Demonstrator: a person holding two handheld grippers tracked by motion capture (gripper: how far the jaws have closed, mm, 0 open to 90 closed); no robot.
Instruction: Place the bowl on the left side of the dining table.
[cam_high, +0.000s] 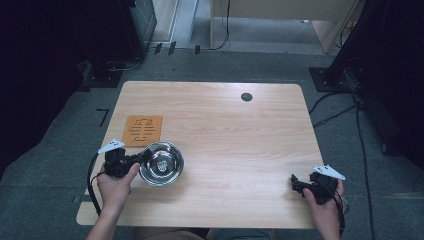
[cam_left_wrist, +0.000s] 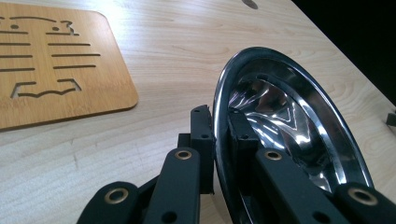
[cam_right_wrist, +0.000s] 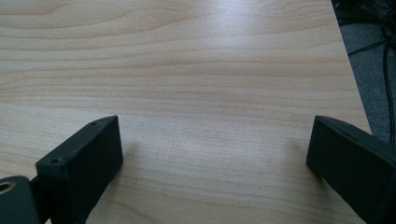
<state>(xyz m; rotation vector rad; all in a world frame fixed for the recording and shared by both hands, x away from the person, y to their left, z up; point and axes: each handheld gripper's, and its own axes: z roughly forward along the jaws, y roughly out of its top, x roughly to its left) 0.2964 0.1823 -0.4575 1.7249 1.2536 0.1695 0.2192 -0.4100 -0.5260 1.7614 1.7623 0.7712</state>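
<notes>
Left gripper was clamped on steel bowl rim; right gripper stood wide, idle; bowl best kept level toward wooden trivet.

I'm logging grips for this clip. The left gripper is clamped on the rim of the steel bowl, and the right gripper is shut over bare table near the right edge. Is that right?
Not quite. The right gripper is open: the right gripper view shows its jaws standing wide apart over the bare wooden table. The rest holds: the left gripper is clamped on the rim of the steel bowl, one jaw outside and one inside.
</notes>
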